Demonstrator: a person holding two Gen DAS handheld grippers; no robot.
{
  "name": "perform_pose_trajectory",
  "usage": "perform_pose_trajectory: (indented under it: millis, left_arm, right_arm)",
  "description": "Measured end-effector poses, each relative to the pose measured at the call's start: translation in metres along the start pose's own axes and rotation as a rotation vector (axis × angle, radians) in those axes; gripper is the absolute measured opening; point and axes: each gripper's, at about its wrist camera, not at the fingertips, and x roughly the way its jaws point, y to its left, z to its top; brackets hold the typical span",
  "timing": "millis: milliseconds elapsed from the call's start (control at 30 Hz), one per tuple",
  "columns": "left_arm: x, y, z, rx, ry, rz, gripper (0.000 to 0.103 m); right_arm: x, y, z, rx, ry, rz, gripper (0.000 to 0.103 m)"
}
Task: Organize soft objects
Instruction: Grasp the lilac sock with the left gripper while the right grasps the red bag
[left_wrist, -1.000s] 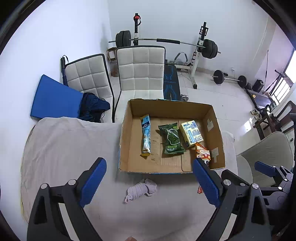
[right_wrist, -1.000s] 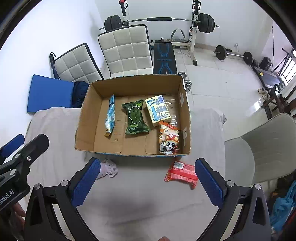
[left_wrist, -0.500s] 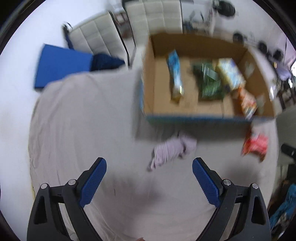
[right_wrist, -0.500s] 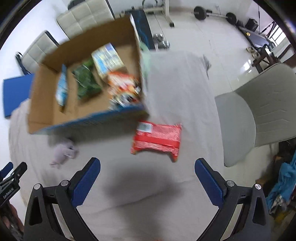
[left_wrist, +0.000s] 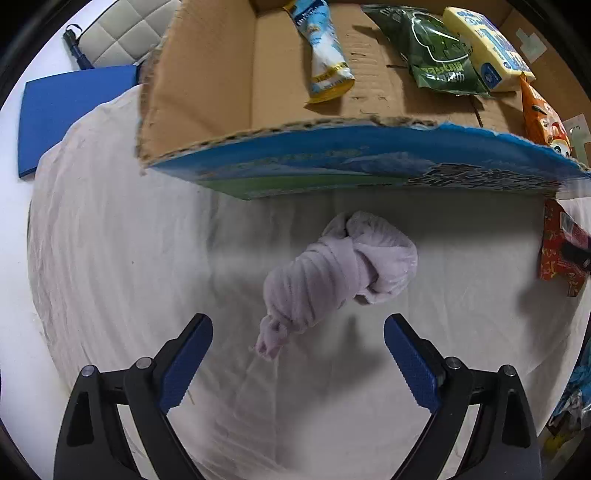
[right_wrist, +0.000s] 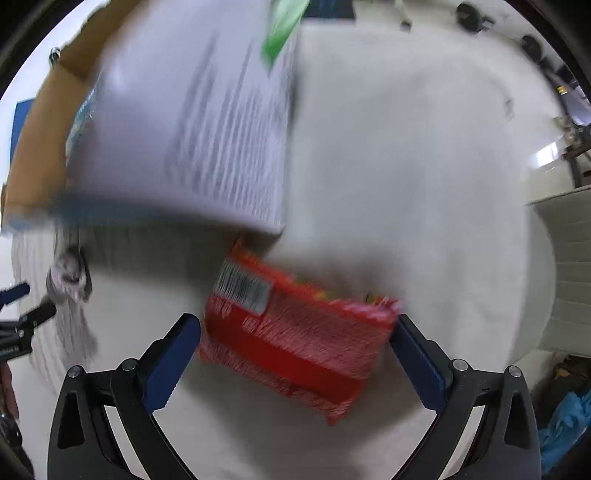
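Note:
A knotted pale lilac sock bundle (left_wrist: 332, 273) lies on the white cloth just in front of the cardboard box (left_wrist: 369, 173). My left gripper (left_wrist: 297, 354) is open, its jaws wide on either side of the bundle's near end, low over the cloth. A red snack packet (right_wrist: 295, 339) lies on the cloth by the box's right front corner. My right gripper (right_wrist: 295, 350) is open with the packet between its jaws; the view is blurred. The packet also shows at the right edge of the left wrist view (left_wrist: 561, 254).
The box holds a blue-white tube pack (left_wrist: 325, 55), a green pouch (left_wrist: 436, 55), a yellow pack (left_wrist: 484, 48) and an orange bag (left_wrist: 543, 114). A blue pad (left_wrist: 74, 107) lies beyond the table's left edge. A grey chair (right_wrist: 565, 273) stands to the right.
Both grippers have dropped from high above the table to just over the cloth. The left closed in on the sock bundle, the right on the red packet. Both stayed open.

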Motion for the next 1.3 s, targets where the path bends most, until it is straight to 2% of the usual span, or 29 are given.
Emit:
perform_pose_trajectory:
  millis: [67, 100, 133, 167, 300, 333, 533, 567, 600, 667, 767, 833, 933, 967, 1000, 1067, 1167, 1300]
  left_arm:
    - [0.000, -0.002, 0.000, 0.013, -0.006, 0.006, 0.095]
    - [0.000, -0.001, 0.000, 0.019, -0.009, 0.003, 0.095]
    - [0.000, -0.001, 0.001, 0.024, -0.009, 0.002, 0.095]
    - [0.002, 0.000, 0.001, 0.031, -0.005, 0.008, 0.095]
    - [0.010, 0.001, 0.009, 0.060, 0.005, 0.023, 0.095]
    - [0.014, -0.001, 0.012, 0.075, 0.011, 0.019, 0.095]
    - [0.032, -0.027, 0.022, 0.249, 0.017, 0.005, 0.095]
    - [0.035, -0.030, 0.023, 0.275, 0.021, -0.003, 0.084]
    - [0.036, -0.033, 0.022, 0.284, 0.024, -0.021, 0.068]
    - [0.039, -0.037, 0.018, 0.279, 0.042, -0.029, 0.066]
    - [0.037, -0.032, 0.012, 0.216, 0.048, -0.075, 0.064]
    - [0.037, -0.023, 0.005, 0.136, 0.070, -0.134, 0.064]
    - [0.038, -0.010, -0.008, -0.007, 0.145, -0.294, 0.063]
    - [0.039, -0.007, -0.013, -0.048, 0.173, -0.379, 0.063]
    - [0.040, -0.006, -0.017, -0.069, 0.187, -0.411, 0.063]
    - [0.043, -0.007, -0.020, -0.080, 0.191, -0.408, 0.064]
    - [0.055, -0.003, -0.015, -0.113, 0.194, -0.326, 0.065]
    - [0.064, 0.016, -0.008, -0.230, 0.197, -0.409, 0.065]
  right_arm:
    - [0.003, 0.010, -0.010, -0.018, 0.048, 0.059, 0.103]
    - [0.004, 0.020, -0.020, -0.038, 0.096, 0.154, 0.103]
    - [0.003, 0.027, -0.026, -0.052, 0.115, 0.183, 0.103]
    - [0.000, 0.032, -0.032, -0.062, 0.113, 0.162, 0.103]
    - [-0.017, 0.051, -0.040, -0.125, -0.014, -0.077, 0.103]
    - [-0.015, 0.054, -0.038, -0.134, -0.017, -0.105, 0.103]
    - [0.008, 0.066, -0.020, -0.135, 0.025, -0.124, 0.101]
    - [0.011, 0.067, -0.017, -0.129, 0.028, -0.127, 0.093]
    - [0.013, 0.067, -0.016, -0.119, 0.033, -0.158, 0.079]
    - [0.014, 0.067, -0.018, -0.111, 0.047, -0.207, 0.064]
    - [0.014, 0.065, -0.018, -0.072, 0.085, -0.176, 0.055]
    - [0.015, 0.058, -0.025, -0.014, 0.153, -0.136, 0.055]
    - [0.017, 0.054, -0.035, 0.021, 0.215, -0.052, 0.055]
    - [0.017, 0.054, -0.037, 0.025, 0.223, -0.037, 0.055]
    - [0.016, 0.054, -0.037, 0.028, 0.222, -0.036, 0.055]
    - [0.016, 0.053, -0.036, 0.033, 0.206, -0.048, 0.056]
    - [0.018, 0.062, -0.022, 0.049, 0.191, -0.073, 0.058]
    - [0.029, 0.081, -0.012, 0.060, 0.176, -0.106, 0.061]
